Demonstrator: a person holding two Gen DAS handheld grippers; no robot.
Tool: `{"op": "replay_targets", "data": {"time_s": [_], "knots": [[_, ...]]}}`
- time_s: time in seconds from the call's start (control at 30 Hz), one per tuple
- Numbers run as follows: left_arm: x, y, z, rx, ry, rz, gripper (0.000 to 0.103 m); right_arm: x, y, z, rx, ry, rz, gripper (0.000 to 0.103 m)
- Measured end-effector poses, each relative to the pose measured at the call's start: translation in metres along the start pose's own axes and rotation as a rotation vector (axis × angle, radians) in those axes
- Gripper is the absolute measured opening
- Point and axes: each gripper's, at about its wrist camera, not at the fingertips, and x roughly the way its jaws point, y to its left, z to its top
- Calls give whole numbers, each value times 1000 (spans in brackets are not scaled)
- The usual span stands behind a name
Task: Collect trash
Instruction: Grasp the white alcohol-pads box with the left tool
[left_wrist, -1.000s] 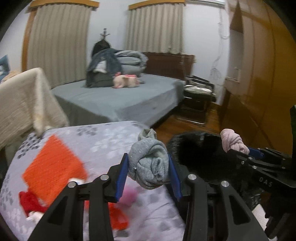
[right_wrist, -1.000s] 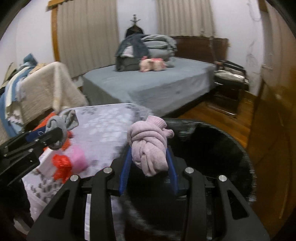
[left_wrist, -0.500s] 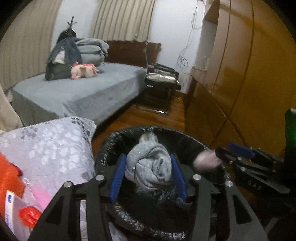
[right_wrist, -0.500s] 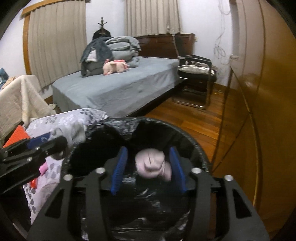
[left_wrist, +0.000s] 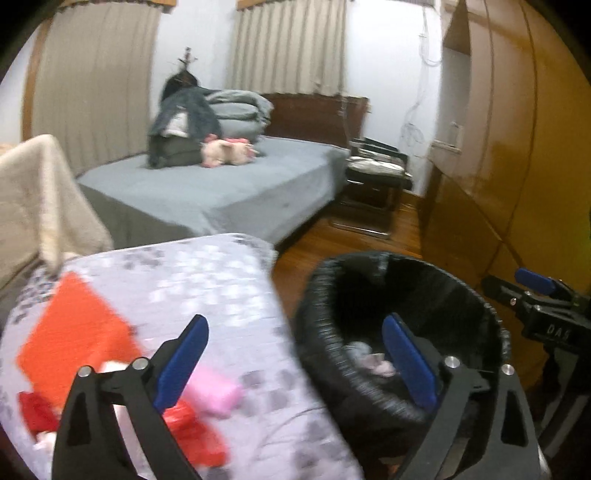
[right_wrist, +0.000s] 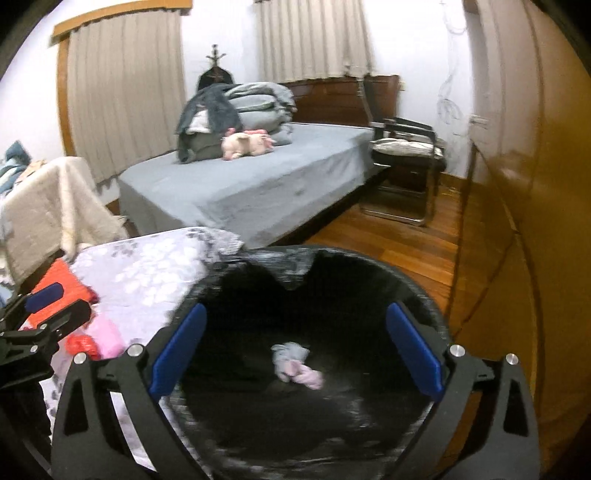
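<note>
The left gripper (left_wrist: 295, 362) has its blue-padded fingers (left_wrist: 181, 363) spread wide with nothing between them. The right gripper (right_wrist: 295, 350) is likewise spread wide and holds nothing, its fingers (right_wrist: 413, 350) far apart. Each gripper shows at the edge of the other's camera view, side by side and pointing the same way.

Both wrist cameras looked from close above toward the bed (left_wrist: 229, 184), the left over the table's (left_wrist: 207, 280) right edge, the right over the bin (right_wrist: 369, 266).
</note>
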Motion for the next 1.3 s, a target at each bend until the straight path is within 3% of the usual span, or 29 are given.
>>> {"op": "replay_targets", "data": {"time_s": [0.27, 0.37, 0.43, 0.6, 0.77, 1.0, 1.3], "knots": [[-41, 64, -30, -51, -10, 215, 94, 8, 80, 3, -89, 23, 162, 96], [-45, 81, -44, -60, 10, 259, 91, 11, 106, 1, -127, 23, 221, 96], [-43, 88, -51, -70, 31, 276, 84, 12, 123, -1, -158, 27, 251, 96], [-33, 102, -67, -100, 76, 285, 68, 13, 145, -9, -192, 40, 292, 96], [-19, 108, -79, -115, 110, 296, 64, 16, 156, -15, -211, 59, 312, 95], [-8, 113, -91, -142, 158, 245, 35, 20, 168, -19, -239, 73, 324, 93], [-27, 102, -91, -160, 160, 246, 32, 23, 170, -22, -250, 87, 326, 92]]}}
